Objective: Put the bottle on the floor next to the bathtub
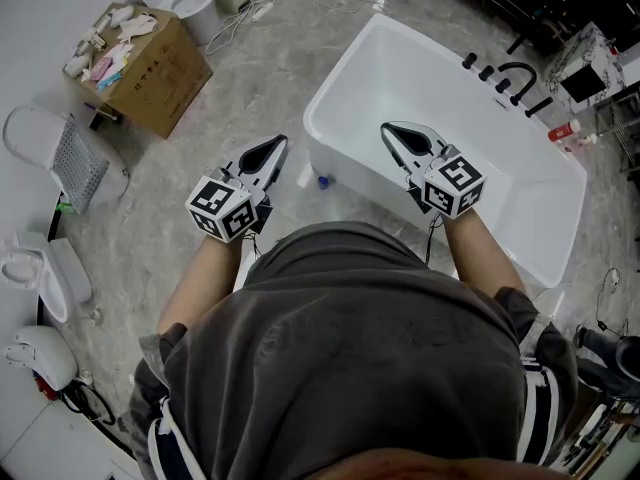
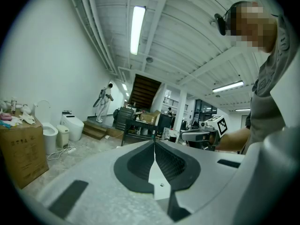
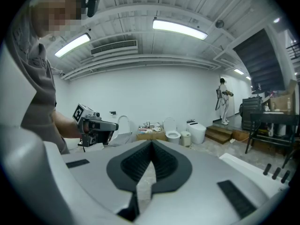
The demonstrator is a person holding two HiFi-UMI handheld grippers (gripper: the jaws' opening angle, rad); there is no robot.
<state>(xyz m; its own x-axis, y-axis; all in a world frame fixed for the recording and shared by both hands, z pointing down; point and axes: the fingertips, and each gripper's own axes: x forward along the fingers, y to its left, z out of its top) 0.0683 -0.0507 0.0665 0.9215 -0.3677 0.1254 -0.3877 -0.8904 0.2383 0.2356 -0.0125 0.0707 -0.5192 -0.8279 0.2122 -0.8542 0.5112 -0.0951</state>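
Grey stone-patterned floor (image 1: 270, 68) filled most of the head view. A white bathtub (image 1: 450, 98) stood on it at an angle, its empty basin reaching from the middle of the view toward the right edge. The person's grey shirt (image 1: 350, 368) took up the bottom, with both bare forearms stretched forward. A cardboard box (image 1: 160, 73) full of small items sat on the floor toward its far left corner, and a white toilet (image 1: 195, 3) stood just beyond it. More white toilet parts (image 1: 45, 273) lay along the floor's left edge. Black taps (image 1: 500, 76) stood in a row on the bathtub's far rim.

The left gripper (image 1: 283, 141) hung over the floor, just beside the bathtub's near left corner. Its jaws were pressed together with nothing between them, as its own view showed. The right gripper (image 1: 386, 127) was over the basin, just inside the bathtub's near rim. Its jaws were likewise closed on nothing.

A small white bottle (image 1: 309, 177) with a blue cap appeared to lie on the floor against the bathtub's outer wall at that near left corner. It was between the two grippers and nearer the left one, and neither touched it.
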